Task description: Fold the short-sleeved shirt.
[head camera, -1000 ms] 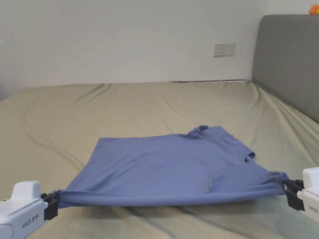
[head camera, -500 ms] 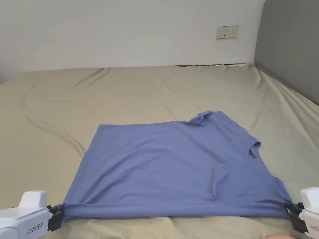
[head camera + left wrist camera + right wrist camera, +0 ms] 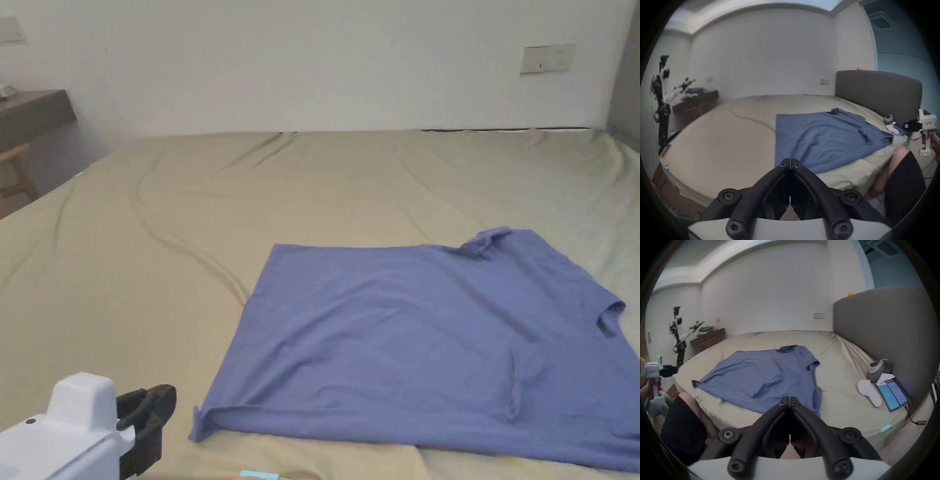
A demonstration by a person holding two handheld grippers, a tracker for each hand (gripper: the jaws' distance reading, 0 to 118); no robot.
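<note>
Both near corners of the blue shirt (image 3: 437, 350) have been let go — it now lies flat on the bed (image 3: 187, 206), the left gripper (image 3: 153, 415) and right gripper (image 3: 789, 400) drawn back with fingers closed empty — ready, likely, for folding.

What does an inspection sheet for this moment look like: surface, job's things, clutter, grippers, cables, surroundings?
Surface: bed with a beige sheet, lightly creased.
Job's things: blue shirt spread flat on the bed near its front edge, not folded, held by neither gripper.
Clutter: two phones, a white controller and a grey headset on the bed by the headboard.
Grippers: left gripper and right gripper both shut and empty, off the shirt.
Cables: one cable runs from the phones over the bed edge.
Surroundings: white wall, wall socket, wooden desk, a stand with gear.
</note>
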